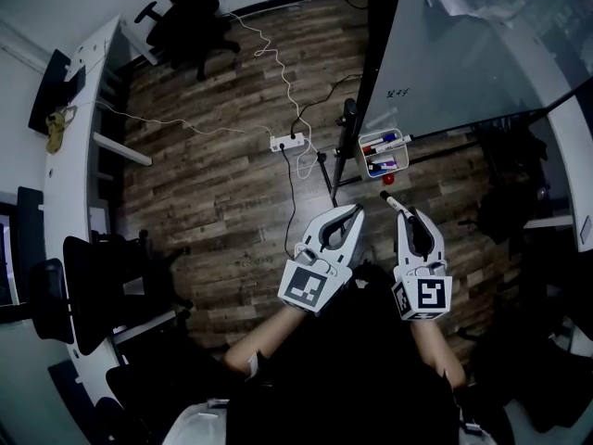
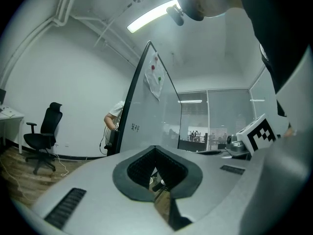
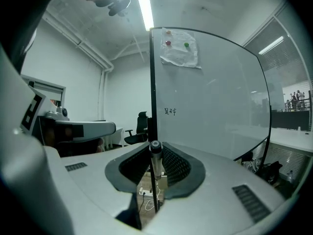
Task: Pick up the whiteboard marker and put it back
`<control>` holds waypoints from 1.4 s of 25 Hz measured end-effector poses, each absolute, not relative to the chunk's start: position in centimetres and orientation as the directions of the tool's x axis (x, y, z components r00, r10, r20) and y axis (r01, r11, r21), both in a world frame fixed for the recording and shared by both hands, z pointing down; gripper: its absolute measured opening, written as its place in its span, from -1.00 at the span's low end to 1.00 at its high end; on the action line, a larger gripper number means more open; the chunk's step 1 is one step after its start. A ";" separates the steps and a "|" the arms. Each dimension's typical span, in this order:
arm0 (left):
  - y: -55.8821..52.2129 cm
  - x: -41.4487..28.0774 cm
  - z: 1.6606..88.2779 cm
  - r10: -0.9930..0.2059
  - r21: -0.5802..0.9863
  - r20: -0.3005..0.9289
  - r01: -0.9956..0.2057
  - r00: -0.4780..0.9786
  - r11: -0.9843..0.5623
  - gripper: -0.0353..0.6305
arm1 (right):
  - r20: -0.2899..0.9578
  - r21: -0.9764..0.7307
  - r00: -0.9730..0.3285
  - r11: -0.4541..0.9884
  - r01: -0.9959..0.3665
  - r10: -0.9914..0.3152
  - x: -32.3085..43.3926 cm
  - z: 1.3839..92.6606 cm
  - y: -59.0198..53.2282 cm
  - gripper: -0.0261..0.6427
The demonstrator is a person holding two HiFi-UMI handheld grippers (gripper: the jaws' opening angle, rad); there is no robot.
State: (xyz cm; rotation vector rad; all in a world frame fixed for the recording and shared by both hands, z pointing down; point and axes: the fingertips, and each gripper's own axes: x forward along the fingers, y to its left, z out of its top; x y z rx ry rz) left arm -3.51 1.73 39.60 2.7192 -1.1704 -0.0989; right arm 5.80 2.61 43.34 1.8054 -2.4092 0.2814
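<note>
My right gripper [image 1: 409, 217] is shut on a dark whiteboard marker [image 1: 393, 202] whose end sticks out ahead of the fingertips. In the right gripper view the marker [image 3: 155, 163] stands between the jaws, pointing at the whiteboard's dark edge [image 3: 152, 97]. A white marker tray [image 1: 362, 151] with several coloured markers hangs at the foot of the whiteboard [image 1: 463, 54], a short way ahead of the marker's tip. My left gripper [image 1: 356, 213] hovers beside the right one, shut with nothing in it. Through its jaws' recess [image 2: 155, 173] a bit of the tray shows.
A power strip [image 1: 287, 141] with a white cable lies on the wooden floor left of the whiteboard stand. A black office chair [image 1: 190, 17] stands at the back, a long white desk [image 1: 79, 156] runs along the left. A person [image 2: 113, 119] stands behind the whiteboard.
</note>
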 end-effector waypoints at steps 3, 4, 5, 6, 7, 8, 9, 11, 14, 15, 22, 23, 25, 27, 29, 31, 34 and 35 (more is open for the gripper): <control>1.8 -3.4 39.6 -0.726 0.186 0.007 -0.714 0.688 -0.675 -0.88 | 0.198 -0.068 -0.291 0.283 -0.957 -0.936 5.7 43.2 2.9 -0.67; 1.9 -3.3 39.7 -0.726 0.187 0.007 -0.715 0.687 -0.674 -0.88 | 0.199 -0.069 -0.292 0.284 -0.956 -0.935 5.8 43.2 3.0 -0.67; 1.9 -3.2 39.8 -0.727 0.186 0.010 -0.715 0.687 -0.674 -0.88 | 0.201 -0.072 -0.294 0.285 -0.956 -0.934 5.8 43.2 3.0 -0.67; 1.9 -3.1 39.9 -0.727 0.184 0.014 -0.716 0.687 -0.673 -0.88 | 0.203 -0.074 -0.297 0.288 -0.955 -0.933 5.8 43.1 3.0 -0.67; 1.9 -3.1 39.9 -0.726 0.183 0.017 -0.716 0.687 -0.673 -0.88 | 0.204 -0.075 -0.300 0.291 -0.954 -0.932 5.8 43.0 3.1 -0.67; 1.9 -3.0 39.9 -0.726 0.183 0.019 -0.716 0.687 -0.673 -0.88 | 0.203 -0.076 -0.303 0.293 -0.953 -0.931 5.8 42.9 3.1 -0.67; 1.9 -3.0 39.9 -0.726 0.183 0.020 -0.717 0.687 -0.673 -0.88 | 0.201 -0.077 -0.305 0.296 -0.952 -0.931 5.7 42.8 3.1 -0.67; 1.9 -2.9 39.9 -0.730 0.184 0.019 -0.720 0.683 -0.669 -0.88 | 0.194 -0.076 -0.311 0.301 -0.950 -0.931 5.8 42.6 2.9 -0.67; 1.6 -2.5 40.2 -0.728 0.172 0.026 -0.721 0.685 -0.672 -0.88 | 0.186 -0.073 -0.317 0.309 -0.948 -0.930 6.1 42.6 2.6 -0.67; 1.5 -2.2 40.4 -0.722 0.162 0.032 -0.716 0.691 -0.679 -0.88 | 0.186 -0.074 -0.318 0.310 -0.948 -0.930 6.2 42.6 2.6 -0.67; 1.3 -1.1 40.9 -0.705 0.132 0.050 -0.705 0.707 -0.697 -0.88 | 0.188 -0.083 -0.321 0.311 -0.947 -0.928 6.5 42.8 2.2 -0.67; 1.2 -1.1 41.1 -0.708 0.124 0.057 -0.708 0.704 -0.695 -0.88 | 0.185 -0.085 -0.323 0.312 -0.946 -0.928 6.5 42.8 2.1 -0.67; 1.0 -1.1 41.2 -0.713 0.123 0.063 -0.715 0.698 -0.688 -0.88 | 0.181 -0.083 -0.328 0.318 -0.944 -0.927 6.4 42.7 1.9 -0.67; 1.0 -1.1 41.1 -0.712 0.134 0.052 -0.712 0.700 -0.689 -0.88 | 0.181 -0.081 -0.333 0.324 -0.943 -0.925 6.3 42.7 1.8 -0.67; 0.9 -1.1 40.5 -0.716 0.137 0.035 -0.713 0.698 -0.688 -0.88 | 0.183 -0.086 -0.335 0.324 -0.942 -0.924 6.3 42.8 1.8 -0.67; 0.7 -1.1 40.2 -0.716 0.117 0.037 -0.715 0.697 -0.690 -0.88 | 0.187 -0.087 -0.335 0.324 -0.942 -0.923 6.4 43.0 1.8 -0.67; 0.6 -1.2 40.5 -0.725 0.147 0.031 -0.721 0.688 -0.678 -0.88 | 0.188 -0.087 -0.339 0.329 -0.940 -0.922 6.3 43.1 1.7 -0.67; 0.6 -1.3 40.6 -0.728 0.154 0.031 -0.723 0.685 -0.674 -0.88 | 0.187 -0.084 -0.343 0.333 -0.939 -0.920 6.3 43.2 1.6 -0.67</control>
